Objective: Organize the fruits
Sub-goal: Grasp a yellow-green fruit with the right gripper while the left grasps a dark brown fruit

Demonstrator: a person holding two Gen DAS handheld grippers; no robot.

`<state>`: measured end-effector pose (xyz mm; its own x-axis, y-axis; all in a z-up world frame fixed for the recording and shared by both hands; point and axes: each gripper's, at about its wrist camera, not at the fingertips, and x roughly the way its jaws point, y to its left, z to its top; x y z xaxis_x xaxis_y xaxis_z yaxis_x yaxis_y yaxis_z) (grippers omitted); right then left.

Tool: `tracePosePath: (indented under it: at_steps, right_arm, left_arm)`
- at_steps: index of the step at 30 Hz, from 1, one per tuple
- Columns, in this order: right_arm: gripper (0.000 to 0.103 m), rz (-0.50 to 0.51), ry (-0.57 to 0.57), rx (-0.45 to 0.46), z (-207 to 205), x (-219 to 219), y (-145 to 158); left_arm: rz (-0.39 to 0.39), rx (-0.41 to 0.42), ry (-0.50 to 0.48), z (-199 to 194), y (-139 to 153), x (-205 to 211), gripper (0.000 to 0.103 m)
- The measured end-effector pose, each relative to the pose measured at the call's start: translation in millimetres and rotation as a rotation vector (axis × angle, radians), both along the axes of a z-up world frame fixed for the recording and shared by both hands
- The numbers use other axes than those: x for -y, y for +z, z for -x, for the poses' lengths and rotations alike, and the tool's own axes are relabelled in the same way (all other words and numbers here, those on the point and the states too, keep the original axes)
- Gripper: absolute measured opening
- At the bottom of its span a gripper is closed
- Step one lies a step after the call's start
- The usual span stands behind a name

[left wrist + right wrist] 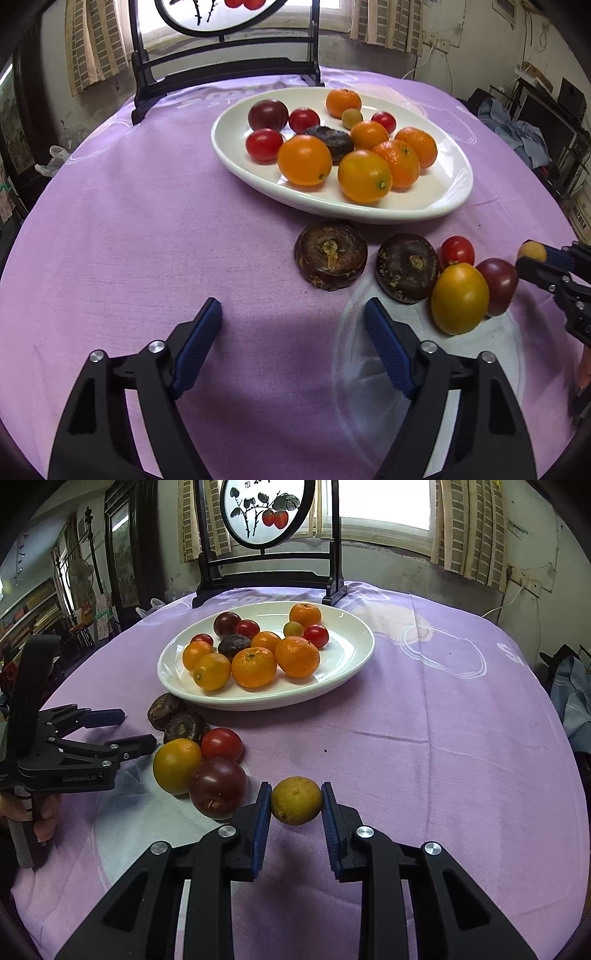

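Note:
A white oval plate holds several oranges, cherry tomatoes, a dark plum and a brown water chestnut. On the purple cloth in front of it lie two brown water chestnuts, a cherry tomato, an orange kumquat and a dark plum. My right gripper is shut on a small yellow-brown longan, held just above the cloth. My left gripper is open and empty, close to the water chestnuts.
A dark wooden stand with a round painted screen stands at the table's far edge behind the plate. Curtains and a window lie beyond. Furniture and clutter surround the round table.

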<state>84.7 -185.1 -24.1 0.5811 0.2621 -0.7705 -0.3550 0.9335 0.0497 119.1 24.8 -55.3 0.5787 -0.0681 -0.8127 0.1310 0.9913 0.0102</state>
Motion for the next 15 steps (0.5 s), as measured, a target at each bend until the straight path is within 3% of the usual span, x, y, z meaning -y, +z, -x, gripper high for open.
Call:
tracePosePath:
  at_steps: [3,7,9,15]
  right_arm:
    - [0.027,-0.012,-0.006,-0.004,0,4,1]
    - [0.027,-0.025,-0.008,0.002,2,7,3]
    - [0.027,-0.026,-0.009,0.005,2,7,4]
    - [0.027,-0.029,-0.020,0.027,5,9,8]
  left_arm:
    - [-0.006,0.015,-0.031,-6,0,9,0.067]
    - [0.002,0.021,-0.039,-18,1,14,0.062]
    - [0.011,0.029,-0.060,-19,2,18,0.045]
    - [0.041,0.024,-0.074,-10,5,15,0.042]
